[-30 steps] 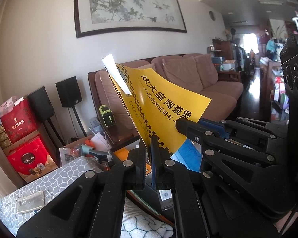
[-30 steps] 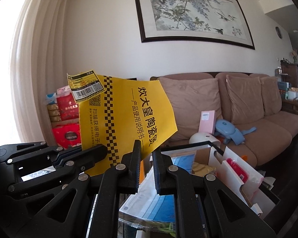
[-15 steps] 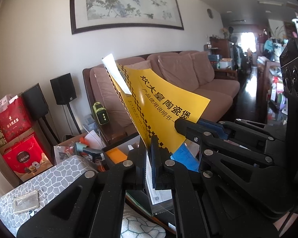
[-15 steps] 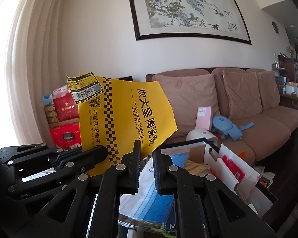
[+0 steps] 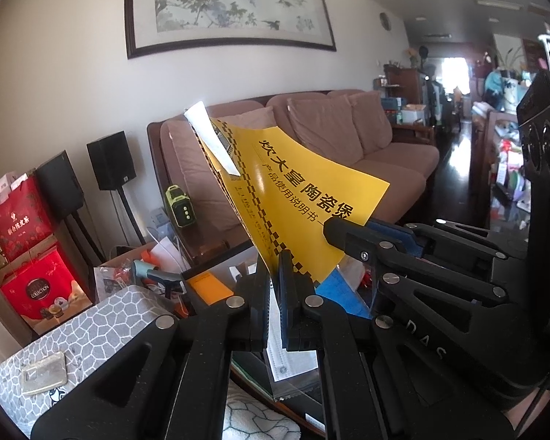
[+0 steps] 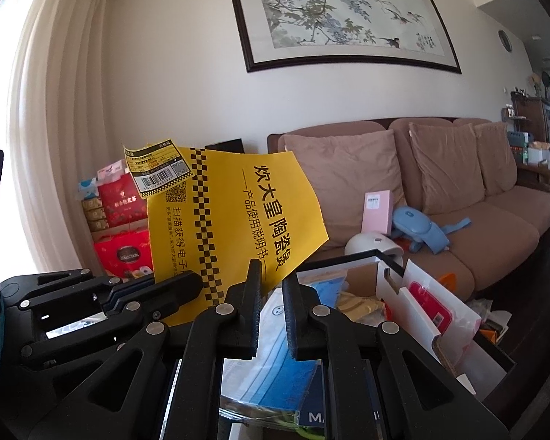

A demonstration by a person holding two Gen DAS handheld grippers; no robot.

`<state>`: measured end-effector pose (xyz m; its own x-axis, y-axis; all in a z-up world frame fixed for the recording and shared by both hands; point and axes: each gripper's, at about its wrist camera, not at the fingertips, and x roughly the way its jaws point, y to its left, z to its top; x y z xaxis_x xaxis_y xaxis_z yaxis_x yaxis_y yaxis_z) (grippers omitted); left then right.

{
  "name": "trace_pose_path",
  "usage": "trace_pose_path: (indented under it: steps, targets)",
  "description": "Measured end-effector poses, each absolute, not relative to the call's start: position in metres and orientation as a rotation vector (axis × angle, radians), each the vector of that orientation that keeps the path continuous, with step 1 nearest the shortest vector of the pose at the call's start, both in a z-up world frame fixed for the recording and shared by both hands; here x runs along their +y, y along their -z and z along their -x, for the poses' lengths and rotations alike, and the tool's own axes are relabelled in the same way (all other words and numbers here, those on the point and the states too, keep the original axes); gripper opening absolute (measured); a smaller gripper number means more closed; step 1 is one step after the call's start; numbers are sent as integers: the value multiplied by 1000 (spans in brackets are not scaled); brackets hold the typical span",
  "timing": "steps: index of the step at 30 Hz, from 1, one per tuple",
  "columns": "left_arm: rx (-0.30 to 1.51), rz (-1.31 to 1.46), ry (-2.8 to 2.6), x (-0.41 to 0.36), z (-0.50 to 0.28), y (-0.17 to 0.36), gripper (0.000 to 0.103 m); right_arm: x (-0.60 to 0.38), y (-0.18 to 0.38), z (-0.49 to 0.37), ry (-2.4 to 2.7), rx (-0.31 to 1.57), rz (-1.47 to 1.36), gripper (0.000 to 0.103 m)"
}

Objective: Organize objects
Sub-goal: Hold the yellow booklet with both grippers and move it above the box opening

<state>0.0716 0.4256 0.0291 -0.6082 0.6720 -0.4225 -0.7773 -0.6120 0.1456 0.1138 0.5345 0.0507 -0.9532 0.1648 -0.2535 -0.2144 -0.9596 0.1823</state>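
A yellow booklet (image 5: 304,190) with black Chinese print and a checkered stripe stands up in the air. My left gripper (image 5: 274,275) is shut on its bottom edge. A barcode tag (image 6: 157,172) hangs at the booklet's top corner. In the right wrist view the booklet (image 6: 238,220) faces me, with the left gripper (image 6: 190,282) on its lower left. My right gripper (image 6: 271,278) has its jaws nearly together, and the booklet's lower right corner slips behind its left finger. From the left wrist view the right gripper (image 5: 333,231) covers that corner. Whether its pads pinch the paper is hidden.
Below the grippers lie a bag of blue masks (image 6: 275,377) and papers, with an open cardboard box (image 6: 366,282) to the right. A brown sofa (image 6: 458,201) runs along the wall. Red gift boxes (image 5: 29,256), speakers (image 5: 110,165) and a grey patterned cushion (image 5: 91,330) are at the left.
The booklet keeps the same place between both grippers. The room behind has slid slightly to the left in both views.
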Motion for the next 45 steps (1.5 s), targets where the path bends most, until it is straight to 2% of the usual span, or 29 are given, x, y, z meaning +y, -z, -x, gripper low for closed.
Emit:
trace_pose_path:
  steps: [45]
  targets:
    - [403, 548, -2198, 455, -61, -10, 5, 560, -35, -103, -2860, 384, 505, 12]
